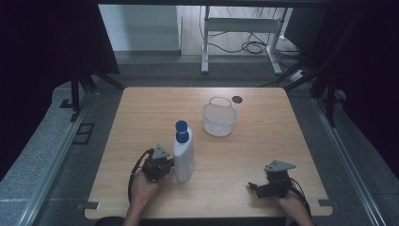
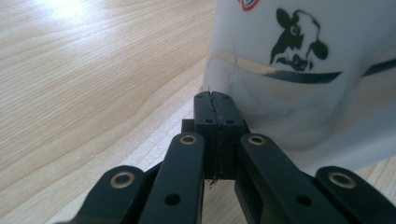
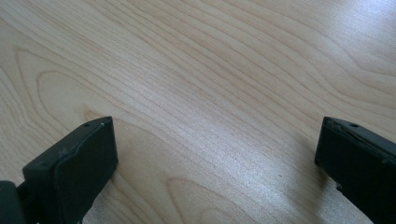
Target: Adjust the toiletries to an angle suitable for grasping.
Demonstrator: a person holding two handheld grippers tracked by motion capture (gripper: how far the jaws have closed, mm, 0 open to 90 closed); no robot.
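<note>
Right gripper jaws apart, bare table

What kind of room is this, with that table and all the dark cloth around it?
Probably a lab recording booth: a bare wooden table ringed by black curtains, loose cables on the floor behind, and a person's hand-held left gripper beside a white bottle.

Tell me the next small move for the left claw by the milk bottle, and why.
Probably open the left claw before anything else. Its jaws are pressed shut together with nothing between them, their tips just beside the base of the white milk bottle, which stands upright with its blue cap on. Shut, it cannot take the bottle. The right claw rests open, apart.
</note>
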